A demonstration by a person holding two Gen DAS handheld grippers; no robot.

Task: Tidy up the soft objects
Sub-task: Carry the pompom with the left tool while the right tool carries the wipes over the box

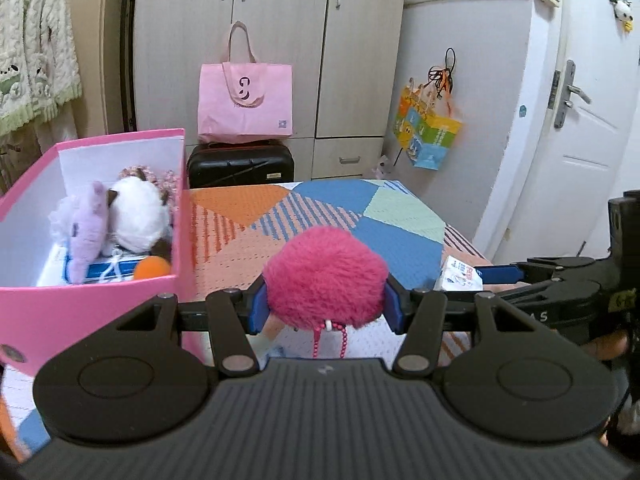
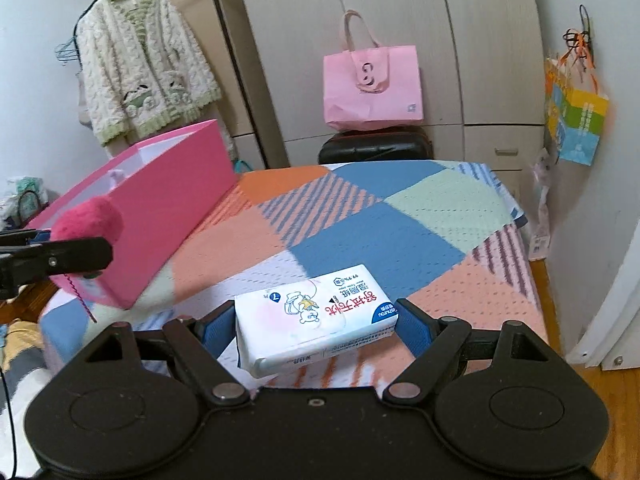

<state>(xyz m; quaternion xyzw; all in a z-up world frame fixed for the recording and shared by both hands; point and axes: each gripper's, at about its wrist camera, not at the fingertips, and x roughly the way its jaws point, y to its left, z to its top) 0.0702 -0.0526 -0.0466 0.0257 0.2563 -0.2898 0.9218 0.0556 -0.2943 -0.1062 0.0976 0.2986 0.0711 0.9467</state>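
Observation:
My left gripper is shut on a fluffy magenta pompom with a bead strap hanging under it, held above the patchwork bedspread, just right of the pink box. The box holds a purple plush, a white plush and an orange ball. My right gripper is shut on a white wet-wipes pack, held over the bedspread. The pompom and pink box also show at the left of the right wrist view. The wipes pack shows at the right of the left wrist view.
A pink tote bag sits on a black suitcase before the wardrobe beyond the bed. A colourful bag hangs on the wall beside a white door. A knit cardigan hangs at the left.

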